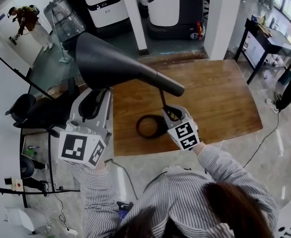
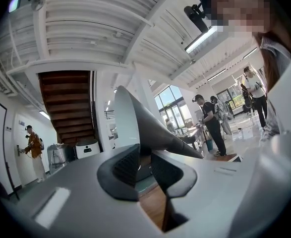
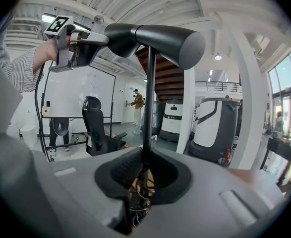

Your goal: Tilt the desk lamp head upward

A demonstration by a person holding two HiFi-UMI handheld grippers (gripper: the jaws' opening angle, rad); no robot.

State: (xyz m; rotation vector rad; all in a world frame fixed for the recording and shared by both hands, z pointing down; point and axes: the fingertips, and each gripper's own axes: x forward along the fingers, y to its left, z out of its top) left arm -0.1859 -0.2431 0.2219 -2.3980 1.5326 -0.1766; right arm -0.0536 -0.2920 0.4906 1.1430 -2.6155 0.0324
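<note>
A black desk lamp stands on the wooden table (image 1: pixel 224 98). Its ring base (image 1: pixel 149 126) lies flat and its thin stem (image 1: pixel 163 100) rises to a long cone head (image 1: pixel 110 63), whose wide mouth points left. My left gripper (image 1: pixel 93 103) is shut on the rim of the lamp head (image 2: pixel 135 128), which sits between its pads (image 2: pixel 123 165). My right gripper (image 1: pixel 174 114) is shut on the stem (image 3: pixel 147 108) low down, just above the base. In the right gripper view the lamp head (image 3: pixel 160 41) hangs overhead with the left gripper (image 3: pixel 73 46) on its wide end.
A black office chair (image 1: pixel 26 108) stands left of the table. White machines (image 1: pixel 105 4) and a pillar (image 1: pixel 222 14) are behind it. A dark side table (image 1: pixel 264 38) is at the far right. A cable (image 1: pixel 264 138) trails on the floor.
</note>
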